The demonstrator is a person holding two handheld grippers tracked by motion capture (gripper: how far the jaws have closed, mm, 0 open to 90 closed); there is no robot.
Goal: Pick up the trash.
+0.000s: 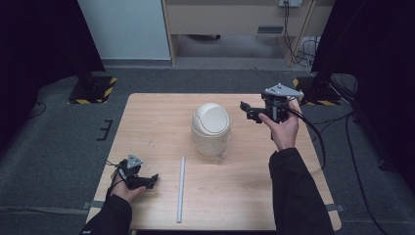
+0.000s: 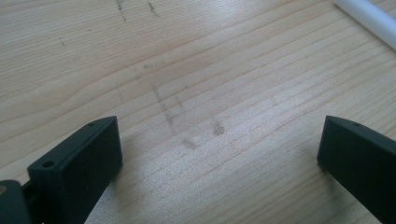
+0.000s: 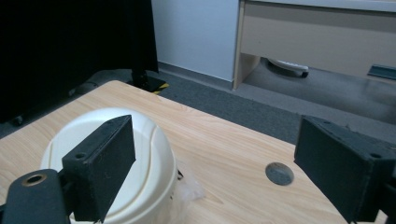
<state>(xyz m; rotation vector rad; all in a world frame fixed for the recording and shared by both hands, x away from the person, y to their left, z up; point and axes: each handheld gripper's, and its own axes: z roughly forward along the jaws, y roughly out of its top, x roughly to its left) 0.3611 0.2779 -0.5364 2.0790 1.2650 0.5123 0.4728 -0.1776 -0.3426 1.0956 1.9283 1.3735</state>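
1. A small bin (image 1: 211,128) with a cream domed swing lid (image 3: 140,163) and a clear body stands near the middle of the wooden table (image 1: 156,122); I take it as the landmark.
2. Whatever sits inside the clear body is too pale and blurred to name; in the right gripper view something white and crumpled shows at the bin's base.
3. The right gripper (image 1: 250,111) is held up to the right of the bin, a little toward the far edge, in the person's right hand (image 1: 284,128). Its jaws are spread wide with nothing between them. Its own view looks past them at the lid; the near jaw covers part of the dome.
4. A thin white tube (image 1: 181,188) lies on the table nearer the person than the bin, running from close below the bin toward the near edge. In the left gripper view only its end (image 2: 369,21) shows, cut off at the top right corner.
5. The left gripper (image 1: 147,182) lies low on the table, well to the left of the bin and near the front edge, beside the tube but apart from it. Its jaws are wide apart and empty, with bare scuffed wood between them.
6. A dark round plug (image 3: 279,173) sits in the tabletop beyond the bin in the right gripper view.
7. Both sleeves are cut off by the bottom of the high view.
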